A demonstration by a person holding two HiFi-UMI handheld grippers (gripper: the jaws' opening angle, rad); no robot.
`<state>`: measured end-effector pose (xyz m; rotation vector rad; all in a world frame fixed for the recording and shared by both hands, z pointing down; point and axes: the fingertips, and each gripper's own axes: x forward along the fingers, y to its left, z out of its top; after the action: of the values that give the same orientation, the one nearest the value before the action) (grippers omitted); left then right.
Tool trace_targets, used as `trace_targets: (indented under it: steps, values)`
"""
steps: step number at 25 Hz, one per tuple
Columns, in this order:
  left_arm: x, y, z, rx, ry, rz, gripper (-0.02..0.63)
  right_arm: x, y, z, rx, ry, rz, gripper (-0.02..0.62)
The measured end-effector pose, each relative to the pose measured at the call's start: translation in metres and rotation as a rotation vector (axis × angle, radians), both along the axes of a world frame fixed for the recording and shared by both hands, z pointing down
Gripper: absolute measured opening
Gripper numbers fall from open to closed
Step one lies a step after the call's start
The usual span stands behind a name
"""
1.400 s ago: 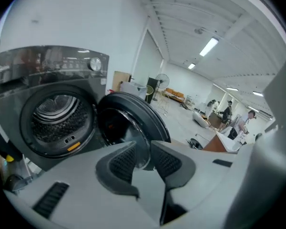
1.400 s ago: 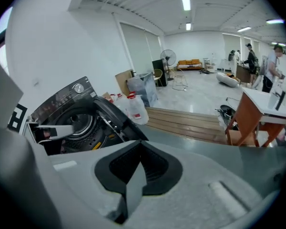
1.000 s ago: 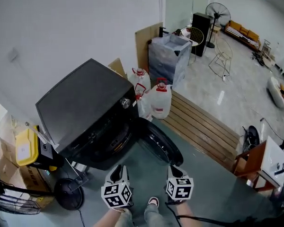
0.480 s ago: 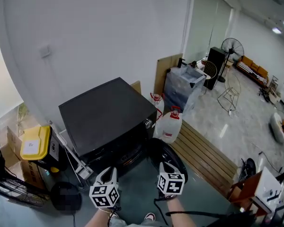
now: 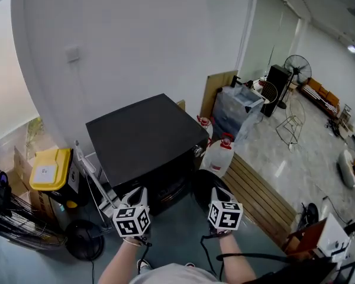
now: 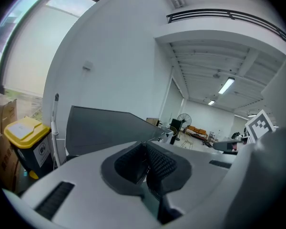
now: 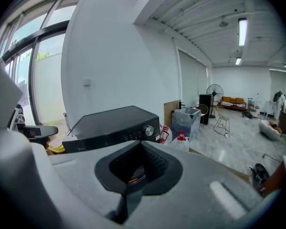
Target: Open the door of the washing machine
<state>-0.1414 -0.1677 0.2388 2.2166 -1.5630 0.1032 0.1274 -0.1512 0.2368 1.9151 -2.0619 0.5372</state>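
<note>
Both grippers sit higher than a second ago. Yellow bin (image 5: 47,169) crowds the washing machine (image 5: 145,138) leftward; left gripper (image 5: 141,192) has just been closing, nearly clenched, empty. Its door (image 5: 201,180) hangs open. Right gripper (image 5: 216,190) is clenched and empty, with clear floor (image 5: 266,141) beyond.

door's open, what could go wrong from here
1. The washing machine door hangs open low, right in front of the person, so a step forward may knock into it or strain its hinge.
2. The water jugs stand close beside that door. Swinging it wider might hit them and tip one.
</note>
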Motion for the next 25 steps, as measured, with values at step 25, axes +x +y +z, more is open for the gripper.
trace_targets:
  steps: [25]
  values:
    - [-0.008,0.002,0.007,-0.032,-0.026,0.013,0.023,0.012,0.028,0.010,-0.034,0.033,0.036,0.005]
